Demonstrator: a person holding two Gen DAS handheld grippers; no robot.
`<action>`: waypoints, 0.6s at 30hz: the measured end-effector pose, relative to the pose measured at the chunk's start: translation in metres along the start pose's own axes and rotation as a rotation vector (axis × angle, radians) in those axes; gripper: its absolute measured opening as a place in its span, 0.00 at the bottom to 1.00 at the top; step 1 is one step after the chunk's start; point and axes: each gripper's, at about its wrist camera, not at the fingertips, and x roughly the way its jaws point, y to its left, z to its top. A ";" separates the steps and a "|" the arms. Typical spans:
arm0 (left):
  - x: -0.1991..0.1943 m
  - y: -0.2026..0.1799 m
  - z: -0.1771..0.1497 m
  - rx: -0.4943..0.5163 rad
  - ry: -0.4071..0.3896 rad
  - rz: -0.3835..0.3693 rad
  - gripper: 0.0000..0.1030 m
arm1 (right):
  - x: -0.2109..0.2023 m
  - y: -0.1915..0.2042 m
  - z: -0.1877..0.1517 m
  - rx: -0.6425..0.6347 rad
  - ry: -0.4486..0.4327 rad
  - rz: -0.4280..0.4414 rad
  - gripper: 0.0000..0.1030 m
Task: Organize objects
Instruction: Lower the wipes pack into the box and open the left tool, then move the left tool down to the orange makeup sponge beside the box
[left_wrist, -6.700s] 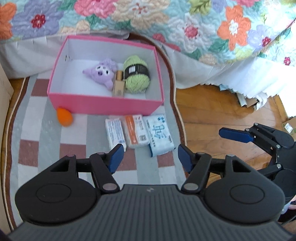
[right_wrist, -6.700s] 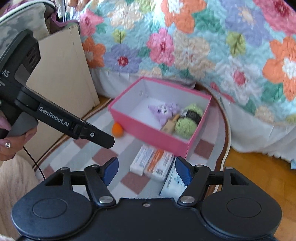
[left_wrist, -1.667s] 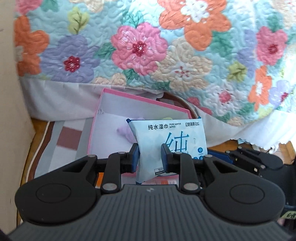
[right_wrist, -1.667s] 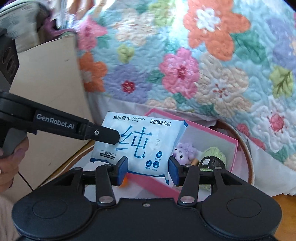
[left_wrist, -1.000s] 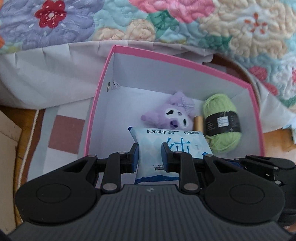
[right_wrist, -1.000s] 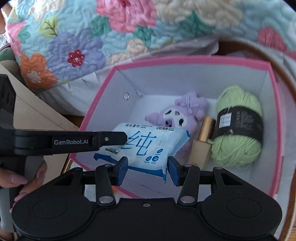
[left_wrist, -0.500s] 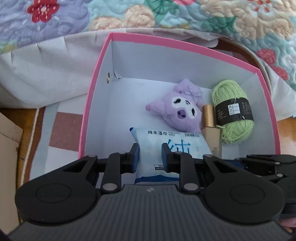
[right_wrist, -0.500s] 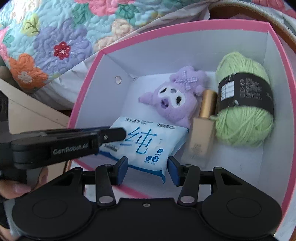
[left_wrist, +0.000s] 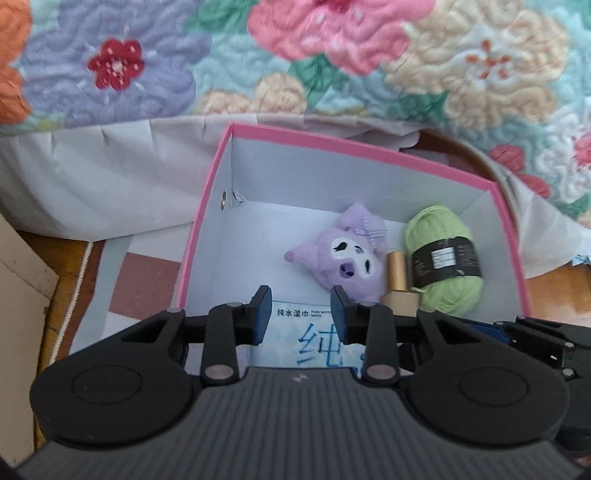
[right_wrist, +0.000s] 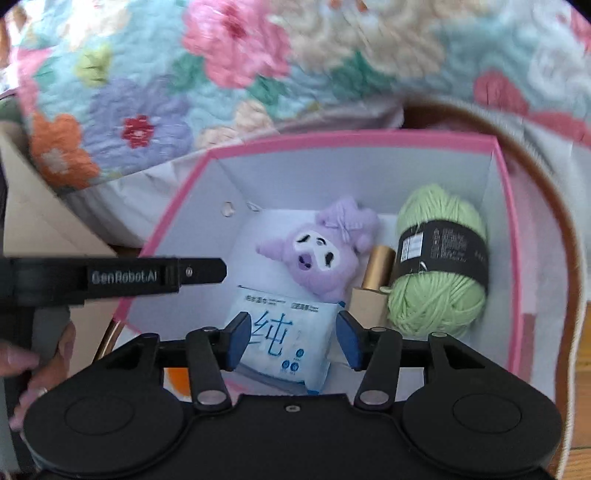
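Observation:
A white and blue wet wipes pack lies flat inside the pink box, at its near side; it also shows in the right wrist view. My left gripper is open just above the pack, its fingers apart and not touching it. My right gripper is open too, with the pack lying loose between and below its fingers. In the box also lie a purple plush toy, a gold-capped bottle and a green yarn ball.
The box stands on a checked rug against a flowered quilt with a white bed skirt. A beige board stands at the left. An orange ball peeks out in front of the box. Wood floor lies to the right.
Both grippers lowered the wipes pack into the box, then opened and let it go. They have drawn back slightly and the pack now rests on the box floor.

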 end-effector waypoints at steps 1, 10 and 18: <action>-0.008 0.000 0.001 -0.001 0.006 -0.002 0.33 | -0.007 0.003 -0.001 -0.023 -0.009 -0.004 0.55; -0.085 0.009 0.003 -0.016 0.007 -0.048 0.40 | -0.076 0.051 -0.016 -0.193 -0.077 0.057 0.55; -0.140 0.031 -0.020 -0.013 -0.022 -0.054 0.43 | -0.115 0.100 -0.035 -0.285 -0.115 0.143 0.58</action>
